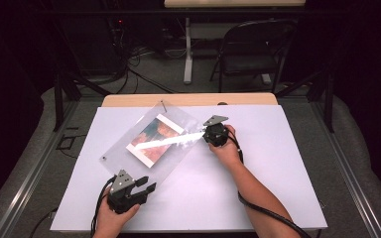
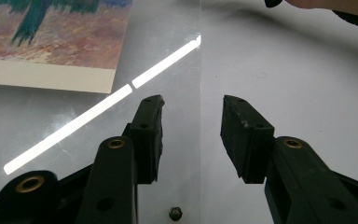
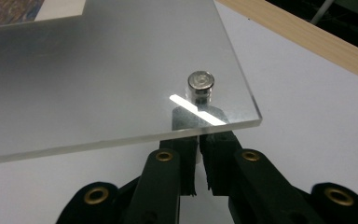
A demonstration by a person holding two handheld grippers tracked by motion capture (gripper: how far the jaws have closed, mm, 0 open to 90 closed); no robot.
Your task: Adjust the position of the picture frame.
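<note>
High view | acrylic frame [image 1: 171, 148] flat | long axis diagonal, near-left to far-right

Bright overhead glare streaks the acrylic sheet [image 1: 151, 144]; dark surroundings, slightly soft frames.

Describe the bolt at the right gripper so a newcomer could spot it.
On the white sheet lies a clear acrylic panel over a painted print. At the panel's corner by the right gripper stands a short silver bolt; its round cap is raised above the acrylic.
</note>
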